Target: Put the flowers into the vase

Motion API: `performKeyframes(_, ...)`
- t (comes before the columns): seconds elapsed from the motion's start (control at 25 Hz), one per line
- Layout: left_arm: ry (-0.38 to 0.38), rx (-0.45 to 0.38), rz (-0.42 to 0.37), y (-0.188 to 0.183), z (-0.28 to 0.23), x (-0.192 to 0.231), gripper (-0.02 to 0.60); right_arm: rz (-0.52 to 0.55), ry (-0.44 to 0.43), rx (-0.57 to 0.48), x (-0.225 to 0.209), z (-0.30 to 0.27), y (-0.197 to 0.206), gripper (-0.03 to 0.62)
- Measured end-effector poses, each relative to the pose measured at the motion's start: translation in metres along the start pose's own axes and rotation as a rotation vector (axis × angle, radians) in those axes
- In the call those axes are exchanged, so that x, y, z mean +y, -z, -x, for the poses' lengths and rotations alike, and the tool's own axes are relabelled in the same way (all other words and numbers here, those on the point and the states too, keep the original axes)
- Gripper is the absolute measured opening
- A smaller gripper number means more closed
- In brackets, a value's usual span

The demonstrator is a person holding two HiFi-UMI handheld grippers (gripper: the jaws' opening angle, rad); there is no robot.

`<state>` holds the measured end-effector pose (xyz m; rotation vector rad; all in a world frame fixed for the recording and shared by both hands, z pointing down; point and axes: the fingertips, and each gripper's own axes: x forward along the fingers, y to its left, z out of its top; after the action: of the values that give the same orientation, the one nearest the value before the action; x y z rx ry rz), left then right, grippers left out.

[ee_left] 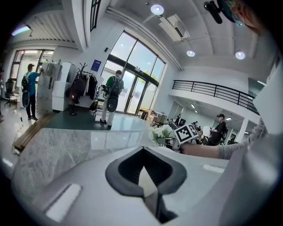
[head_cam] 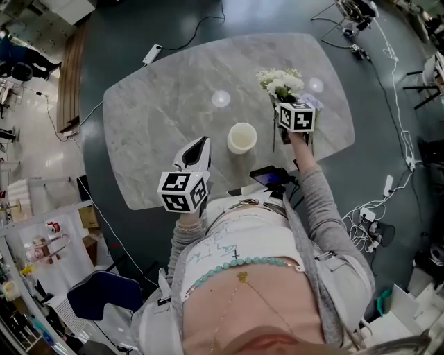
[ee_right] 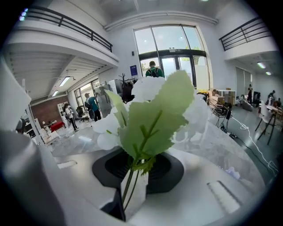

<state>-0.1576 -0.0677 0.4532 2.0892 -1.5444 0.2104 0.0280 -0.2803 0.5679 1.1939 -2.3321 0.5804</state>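
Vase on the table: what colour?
Cream-white vase, plain, no pattern. It shows best in the head view.

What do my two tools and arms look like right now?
The left tool and right tool match. Each has a smooth white shell with a black lining round the jaw opening, and each carries a cube covered in black-and-white square markers. Both arms wear long grey sleeves.

I see white flowers (head_cam: 281, 82) with green leaves (ee_right: 154, 114), a cream vase (head_cam: 242, 137), a grey, pale-veined marble table (head_cam: 159, 104), black-and-white square patterns on my cubes (head_cam: 184, 191), a grey sleeve (head_cam: 319, 201), and a dark teal floor (head_cam: 139, 21).
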Motion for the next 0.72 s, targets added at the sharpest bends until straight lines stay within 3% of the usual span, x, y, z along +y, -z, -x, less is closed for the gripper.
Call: performKeyframes(0.72,0.021,0.024,-0.003,0.005,-0.003,0.010,0.000,0.045,-0.086,-0.135,0.045,0.047,-0.068,0.100)
